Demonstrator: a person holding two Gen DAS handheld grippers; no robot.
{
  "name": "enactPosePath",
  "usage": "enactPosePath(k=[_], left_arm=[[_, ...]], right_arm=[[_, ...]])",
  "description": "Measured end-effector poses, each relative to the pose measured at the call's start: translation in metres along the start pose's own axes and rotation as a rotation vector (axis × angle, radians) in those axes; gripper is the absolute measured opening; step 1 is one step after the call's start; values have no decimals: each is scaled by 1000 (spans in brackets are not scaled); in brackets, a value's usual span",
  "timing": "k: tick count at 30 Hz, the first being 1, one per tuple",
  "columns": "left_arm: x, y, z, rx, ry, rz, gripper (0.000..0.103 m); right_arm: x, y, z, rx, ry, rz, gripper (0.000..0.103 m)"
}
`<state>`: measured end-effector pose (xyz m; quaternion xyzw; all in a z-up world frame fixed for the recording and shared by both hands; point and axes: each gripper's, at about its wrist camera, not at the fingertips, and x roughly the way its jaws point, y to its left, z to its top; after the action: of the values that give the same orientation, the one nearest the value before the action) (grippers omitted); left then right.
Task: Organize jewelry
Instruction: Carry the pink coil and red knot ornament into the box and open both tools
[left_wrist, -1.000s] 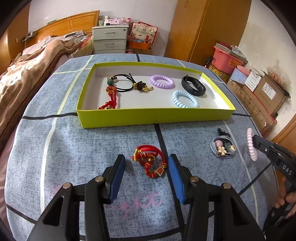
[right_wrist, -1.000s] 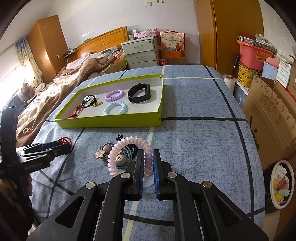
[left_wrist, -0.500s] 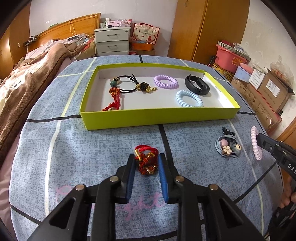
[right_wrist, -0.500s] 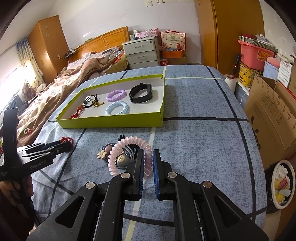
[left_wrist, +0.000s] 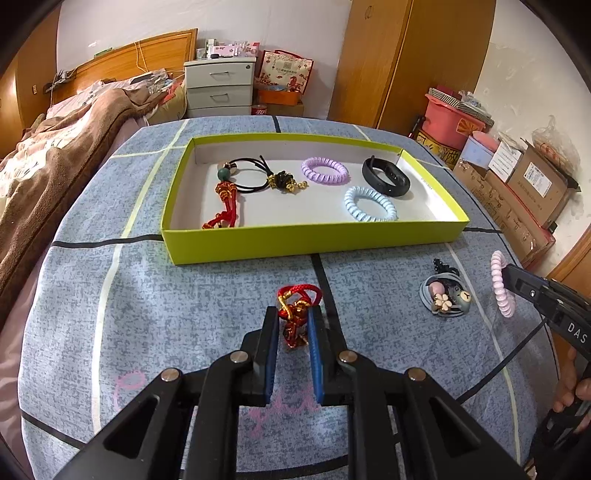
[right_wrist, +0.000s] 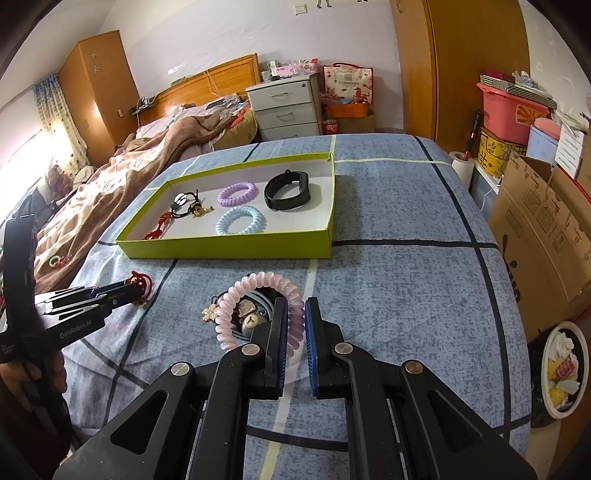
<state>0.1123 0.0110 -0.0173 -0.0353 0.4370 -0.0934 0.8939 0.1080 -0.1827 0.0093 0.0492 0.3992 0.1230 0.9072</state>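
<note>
Red cord bracelet (left_wrist: 295, 314) is sitting between the blue pads of the left claw (left_wrist: 293, 328), which is closing on it just above the blue cloth of the counter (left_wrist: 184, 314). The right claw (right_wrist: 294, 332) is gripping the pink coil tie (right_wrist: 258, 306), nearly closed. Both pieces are waiting for the green tray (left_wrist: 314, 240); next they are needing a lift over its front wall

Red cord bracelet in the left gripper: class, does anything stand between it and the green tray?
Only bare bedspread lies between the red cord bracelet, held by the left gripper, and the green tray. The tray's near wall must be cleared.
</note>
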Motion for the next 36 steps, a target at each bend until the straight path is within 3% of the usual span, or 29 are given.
enactPosePath(k=[10, 21, 36], left_arm=[[-10, 3, 6, 3, -30, -20, 13], [-21, 2, 40, 19, -84, -62, 13], [15, 15, 85, -8, -54, -84, 13]], right_arm=[[1, 6, 9, -9, -6, 0, 10], [14, 20, 46, -39, -17, 28, 10], [83, 29, 114, -91, 49, 15, 10]])
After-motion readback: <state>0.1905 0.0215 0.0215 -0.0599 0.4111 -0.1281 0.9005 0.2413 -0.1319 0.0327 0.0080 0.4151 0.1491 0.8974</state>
